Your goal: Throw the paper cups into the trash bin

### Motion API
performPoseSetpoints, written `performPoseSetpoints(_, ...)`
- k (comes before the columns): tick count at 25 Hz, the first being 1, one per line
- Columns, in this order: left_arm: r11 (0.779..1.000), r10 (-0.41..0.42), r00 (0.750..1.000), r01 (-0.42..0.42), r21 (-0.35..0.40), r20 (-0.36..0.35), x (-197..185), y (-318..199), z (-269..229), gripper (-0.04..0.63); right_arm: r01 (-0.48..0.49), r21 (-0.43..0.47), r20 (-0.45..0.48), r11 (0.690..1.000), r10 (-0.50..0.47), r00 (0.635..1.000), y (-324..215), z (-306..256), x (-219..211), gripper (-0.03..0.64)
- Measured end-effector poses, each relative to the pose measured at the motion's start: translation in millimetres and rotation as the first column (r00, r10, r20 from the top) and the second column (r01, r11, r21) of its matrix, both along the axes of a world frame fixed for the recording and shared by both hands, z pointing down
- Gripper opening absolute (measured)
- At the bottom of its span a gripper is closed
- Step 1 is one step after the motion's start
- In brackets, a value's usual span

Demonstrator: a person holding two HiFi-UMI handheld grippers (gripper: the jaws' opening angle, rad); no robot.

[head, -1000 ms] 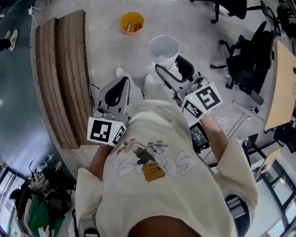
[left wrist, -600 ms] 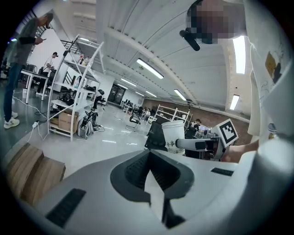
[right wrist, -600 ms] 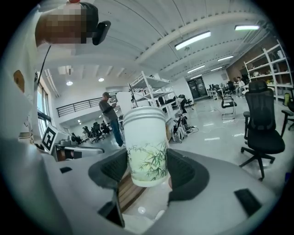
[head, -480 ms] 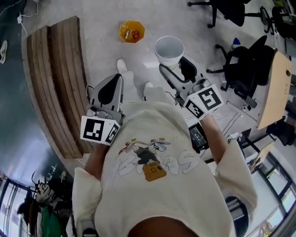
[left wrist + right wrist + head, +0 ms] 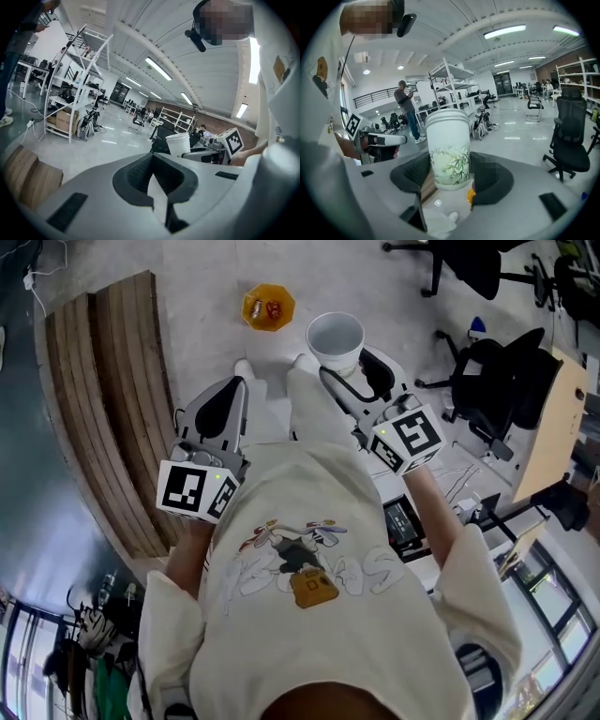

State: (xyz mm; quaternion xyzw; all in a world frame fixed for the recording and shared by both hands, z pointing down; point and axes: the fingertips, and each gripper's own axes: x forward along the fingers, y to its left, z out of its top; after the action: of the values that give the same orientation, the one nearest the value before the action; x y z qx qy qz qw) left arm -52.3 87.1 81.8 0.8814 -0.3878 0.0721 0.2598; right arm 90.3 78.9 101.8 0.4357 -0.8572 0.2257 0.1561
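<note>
Now | right claw (image 5: pixel 450 165) clamps paper cup (image 5: pixel 448 145) | left claw (image 5: pixel 152 157) closed, empty

Cream cartoon-print T-shirt (image 5: pixel 375 615); grey left gripper (image 5: pixel 232 390), right gripper (image 5: pixel 345 367), black-white marker cubes (image 5: pixel 195 491) (image 5: pixel 410 439).

**White cup with green bamboo, orange-yellow bin**

The paper cup (image 5: pixel 449 149) is white, printed with green bamboo leaves and stems round its lower half. The right gripper (image 5: pixel 450 176) is pale grey with black pads (image 5: pixel 410 176). The left gripper (image 5: pixel 153 157) has the same grey shell and black ribbed lining. Each carries a marker cube (image 5: pixel 192 491) patterned in black and white squares. The trash bin (image 5: pixel 247 307) is orange-yellow, with red bits inside. The floor (image 5: pixel 206 296) is light grey, the wooden boards (image 5: pixel 112 409) streaked brown, the office chair (image 5: pixel 497 371) black. The person's shirt (image 5: pixel 375 634) is cream with a cartoon print and an ochre patch.
</note>
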Motion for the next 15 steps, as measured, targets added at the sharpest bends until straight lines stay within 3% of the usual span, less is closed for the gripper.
performPoseSetpoints(5,0.999,-0.013,0.999,0.014,-0.036,0.031,19,-35,33,0.006,0.049,-0.044,0.002,0.998,-0.049,0.999,-32,36,7,0.278)
performPoseSetpoints(11,0.986,-0.102,0.993,0.109,-0.124,0.058,22,-67,114,0.006,0.105,-0.135,-0.021,0.985,-0.109,0.994,-65,102,-2,0.278)
performPoseSetpoints(15,0.98,-0.122,0.991,0.13,-0.153,0.061,34,-87,157,0.006,0.147,-0.167,-0.032,0.975,-0.154,0.988,-86,153,-2,0.278)
